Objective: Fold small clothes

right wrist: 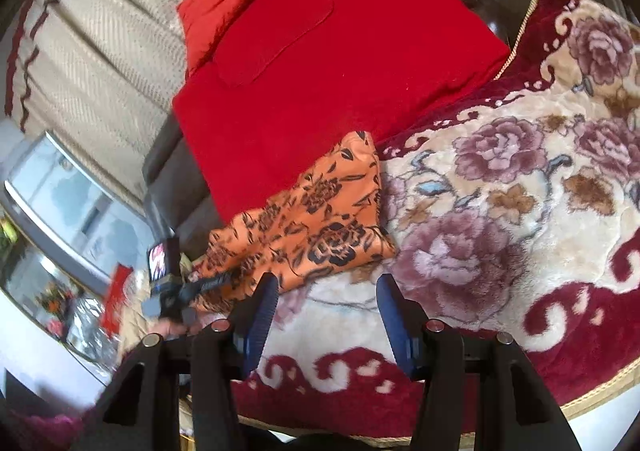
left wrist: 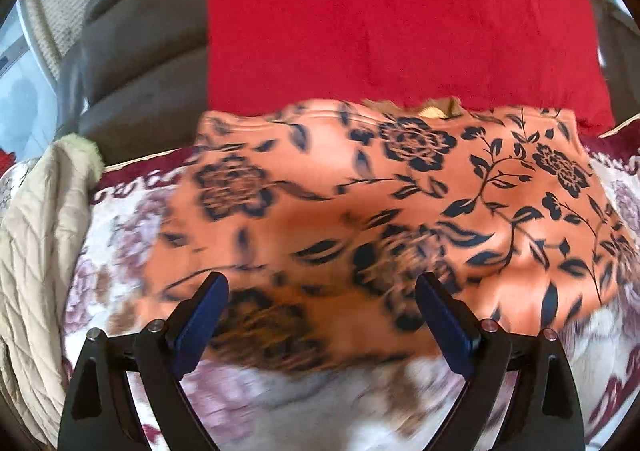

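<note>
orange garment [left wrist: 360, 211] near edge motion-blurred; red cushion [left wrist: 380, 11] cut off at top

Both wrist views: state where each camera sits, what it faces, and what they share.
Left wrist: on the left claw, angled steeply down at the orange floral garment; both fingers show, apart.
Right wrist: on the right claw, facing the floral blanket; open fingers and the left claw show.
Shared: garment, blanket, red cushion.
</note>
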{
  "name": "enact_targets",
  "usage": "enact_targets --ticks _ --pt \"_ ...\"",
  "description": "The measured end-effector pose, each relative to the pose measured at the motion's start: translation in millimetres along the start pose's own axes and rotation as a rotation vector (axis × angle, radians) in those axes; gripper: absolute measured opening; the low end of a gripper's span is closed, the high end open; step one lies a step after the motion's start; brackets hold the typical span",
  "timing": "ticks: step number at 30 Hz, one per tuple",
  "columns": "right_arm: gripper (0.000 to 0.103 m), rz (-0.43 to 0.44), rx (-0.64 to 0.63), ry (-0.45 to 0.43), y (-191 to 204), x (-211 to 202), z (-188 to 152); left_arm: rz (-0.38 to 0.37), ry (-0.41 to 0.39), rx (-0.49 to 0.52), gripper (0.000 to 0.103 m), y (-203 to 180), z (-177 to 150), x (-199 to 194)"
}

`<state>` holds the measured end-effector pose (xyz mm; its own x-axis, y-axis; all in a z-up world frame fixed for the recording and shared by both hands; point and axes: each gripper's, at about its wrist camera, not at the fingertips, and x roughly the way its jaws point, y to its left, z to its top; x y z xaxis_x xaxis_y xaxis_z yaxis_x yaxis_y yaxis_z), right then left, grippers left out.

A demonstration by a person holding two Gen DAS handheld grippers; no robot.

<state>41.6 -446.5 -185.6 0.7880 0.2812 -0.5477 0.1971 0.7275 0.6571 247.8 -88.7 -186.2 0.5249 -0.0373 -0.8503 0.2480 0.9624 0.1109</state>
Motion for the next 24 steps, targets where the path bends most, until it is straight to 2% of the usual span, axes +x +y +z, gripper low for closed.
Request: enact_targets --ticks 5,9,12,19,24 --pt "0.055 0.013 0.04 0.015 11 20 0 -0.083 0.031 -0.086 0.095 55 -37 -17" --pt "0.066 0.05 0.103 0.046 15 46 -7 -0.118 0.039 -0.184 0.095 95 -68 -23" --pt "0.066 0.079 0.182 0.081 11 73 -13 -0.158 0.044 -0.271 0.095 116 -85 -21" --pt "0.066 0.094 0.312 0.147 1 128 -30 -0.278 0.075 -0.436 0.095 129 -83 5" --pt "0.066 0.064 0.354 0.144 -9 146 -31 -0.348 0.041 -0.529 0.095 127 -63 25"
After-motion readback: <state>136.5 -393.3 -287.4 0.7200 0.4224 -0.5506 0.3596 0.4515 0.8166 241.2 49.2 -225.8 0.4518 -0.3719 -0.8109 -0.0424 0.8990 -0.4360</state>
